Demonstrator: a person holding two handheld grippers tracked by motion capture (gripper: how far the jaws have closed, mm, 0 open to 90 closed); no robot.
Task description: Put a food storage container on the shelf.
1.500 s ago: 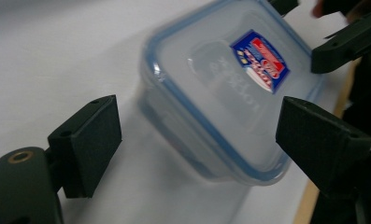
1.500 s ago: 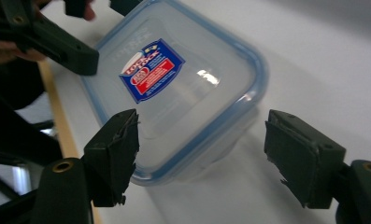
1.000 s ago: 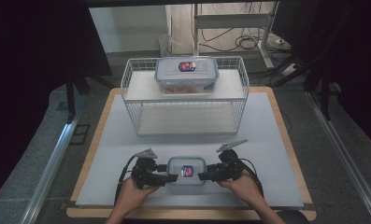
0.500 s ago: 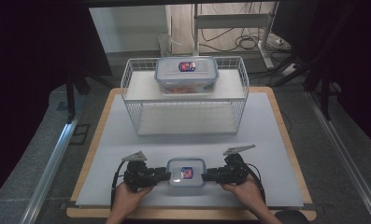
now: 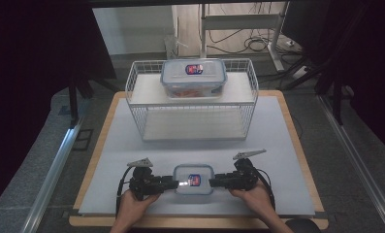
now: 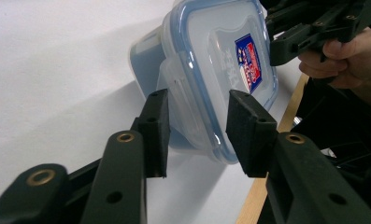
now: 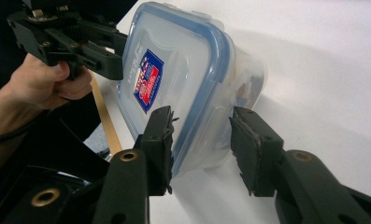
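Clear plastic box (image 5: 194,179), lid on, is clamped endwise between left hand-held gripper (image 5: 171,183) and right hand-held gripper (image 5: 216,182).

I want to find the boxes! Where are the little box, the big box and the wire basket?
little box (image 5: 193,179): high view, lid's middle, by the sticker.
big box (image 5: 194,77): high view, lid's middle, under the sticker.
wire basket (image 5: 133,90): high view, left rim wire.

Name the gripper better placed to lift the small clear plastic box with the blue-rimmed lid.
Right gripper, probably: its jaws, just closed in, take the clear blue-rimmed box deep; the left gripper's, likewise, only straddle its latch flap.
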